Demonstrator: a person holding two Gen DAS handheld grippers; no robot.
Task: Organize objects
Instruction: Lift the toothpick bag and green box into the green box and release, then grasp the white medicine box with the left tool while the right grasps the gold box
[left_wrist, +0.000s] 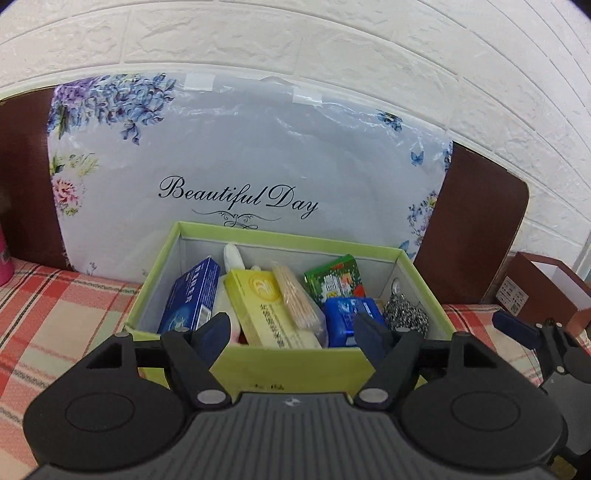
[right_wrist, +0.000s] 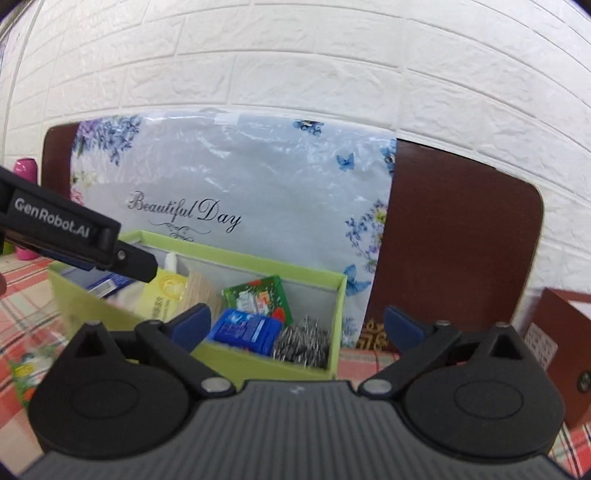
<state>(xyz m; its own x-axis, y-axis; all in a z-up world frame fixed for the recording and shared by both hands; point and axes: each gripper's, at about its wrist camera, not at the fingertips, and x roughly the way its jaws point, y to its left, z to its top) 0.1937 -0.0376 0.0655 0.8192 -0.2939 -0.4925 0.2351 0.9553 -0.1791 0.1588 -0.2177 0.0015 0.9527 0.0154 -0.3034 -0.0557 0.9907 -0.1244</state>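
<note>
Evidently near completion: the green box (left_wrist: 280, 363), just ahead of the left gripper (left_wrist: 291, 326) fingers, holds the packets and steel scourer (right_wrist: 301, 341); both left and right gripper (right_wrist: 295, 326) spread wide, empty; one green packet (right_wrist: 26, 373) remains outside, left of the right fingers.

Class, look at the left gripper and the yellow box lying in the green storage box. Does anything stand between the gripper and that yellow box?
Nothing blocks it from above: the left gripper is open, just over the near wall of the green storage box, which has no lid. A bundle of toothpicks lies across the right side of the yellow box.
</note>
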